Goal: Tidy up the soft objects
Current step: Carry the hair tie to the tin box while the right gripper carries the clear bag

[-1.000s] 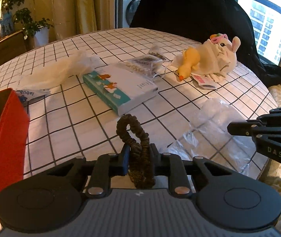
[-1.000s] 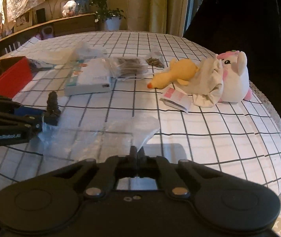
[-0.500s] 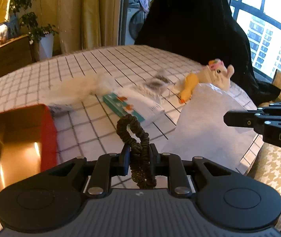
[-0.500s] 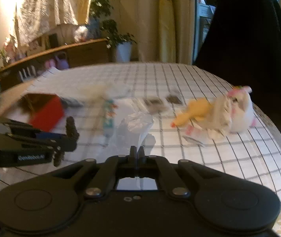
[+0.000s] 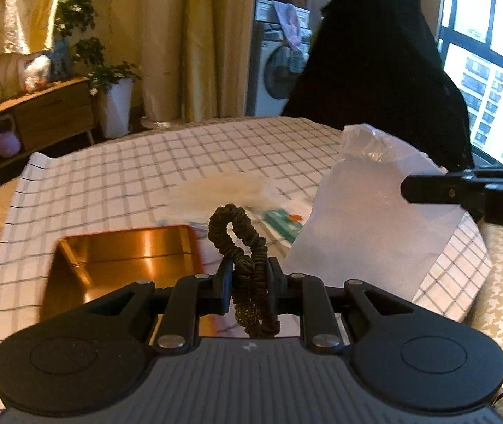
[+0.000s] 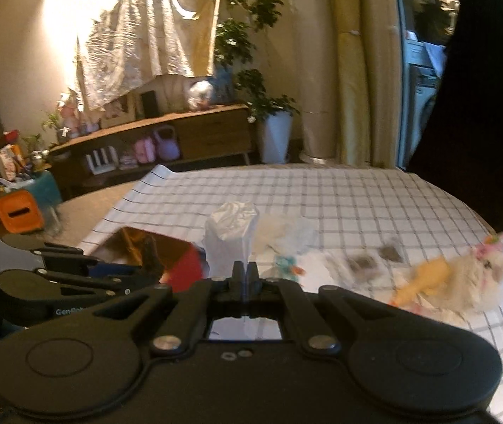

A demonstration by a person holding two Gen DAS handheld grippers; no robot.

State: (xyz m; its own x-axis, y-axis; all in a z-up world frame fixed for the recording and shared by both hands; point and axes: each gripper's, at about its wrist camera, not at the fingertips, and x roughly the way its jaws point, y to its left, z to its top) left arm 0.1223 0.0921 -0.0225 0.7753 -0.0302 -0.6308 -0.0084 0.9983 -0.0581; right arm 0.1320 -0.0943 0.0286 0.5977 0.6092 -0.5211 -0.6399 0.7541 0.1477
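The left gripper (image 5: 249,275) was clamped on a dark olive scrunchie hair tie (image 5: 242,243), its jaws only a narrow way apart with the fabric bunched between them; a loop of the tie stood up above the fingertips and a tail hung below. It was held in the air above the table (image 5: 117,176), over the near right corner of the red box (image 5: 124,258), whose open inside shone coppery.

The right gripper (image 6: 242,275) had its jaws fully together, pinching a thin clear plastic bag (image 6: 228,243). The bag hung off the table just right of the red box, its crumpled top rising above the fingertips. In the left wrist view the same bag showed as a pale sheet, with the right gripper's fingers reaching in from the right edge.

Beyond the red box, on the checked tablecloth, lay a blurred white fluffy thing (image 6: 279,233) and a teal-and-white packet (image 5: 283,221). Far right of the box, near the table's edge, lay a yellow duck toy (image 6: 424,282) touching a white plush animal (image 6: 477,279). Two small dark packets (image 6: 375,259) sat between the box and the toys.
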